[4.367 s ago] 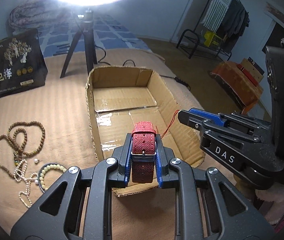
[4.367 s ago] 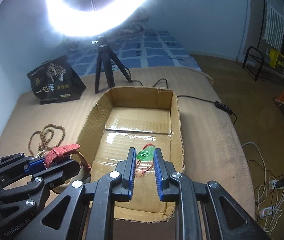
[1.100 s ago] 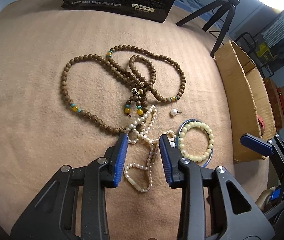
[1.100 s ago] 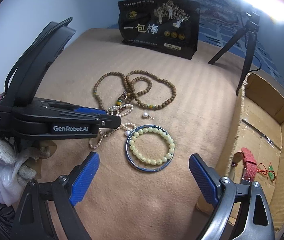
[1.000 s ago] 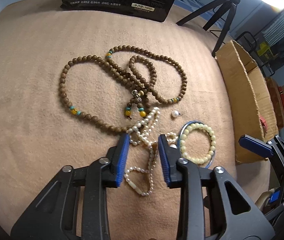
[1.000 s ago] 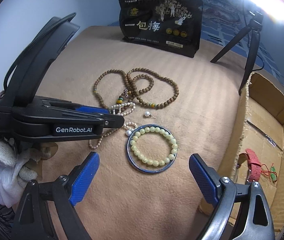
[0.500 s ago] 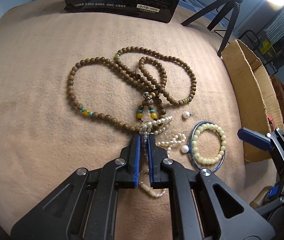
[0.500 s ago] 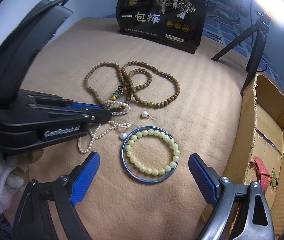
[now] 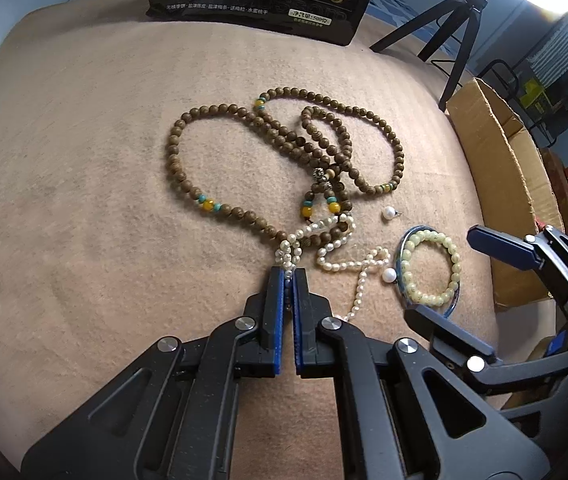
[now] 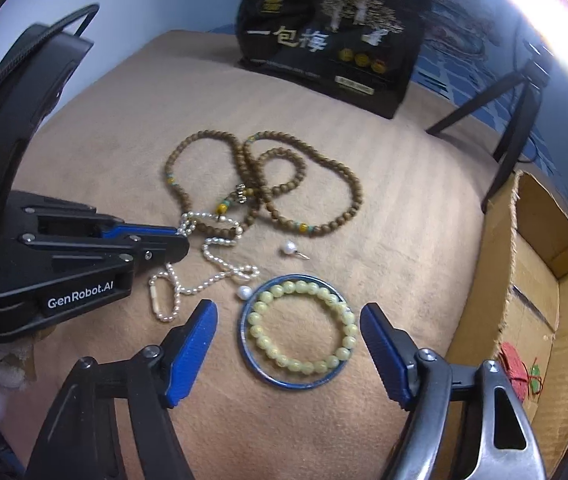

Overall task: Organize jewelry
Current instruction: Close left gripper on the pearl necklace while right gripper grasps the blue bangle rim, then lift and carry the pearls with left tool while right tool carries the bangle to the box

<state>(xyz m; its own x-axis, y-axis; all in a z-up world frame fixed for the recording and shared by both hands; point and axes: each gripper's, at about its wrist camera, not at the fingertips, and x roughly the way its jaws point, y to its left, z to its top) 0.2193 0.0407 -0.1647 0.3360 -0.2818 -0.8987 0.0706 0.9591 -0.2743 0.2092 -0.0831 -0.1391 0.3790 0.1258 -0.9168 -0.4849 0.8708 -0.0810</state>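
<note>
Left wrist view: the left gripper (image 9: 288,276) sits at lower centre, its 2 blue pads pressed together on the pearl necklace (image 9: 340,252), whose strand trails right across the tan blanket (image 9: 83,200). The wooden bead necklace (image 9: 284,152) lies looped at frame centre, overlapping the pearls. A loose pearl earring (image 9: 390,212) rests right of centre. Right wrist view: the right gripper (image 10: 288,344) occupies the lower frame, jaws closing but not yet touching, with the yellow bead bracelet (image 10: 304,328) and the blue bangle (image 10: 243,344) encircling it between them. A second pearl (image 10: 243,291) lies just beside the bangle. The cardboard box (image 10: 524,240) at right holds a red strap (image 10: 512,360). A black bag (image 10: 324,40) stands at the top.
</note>
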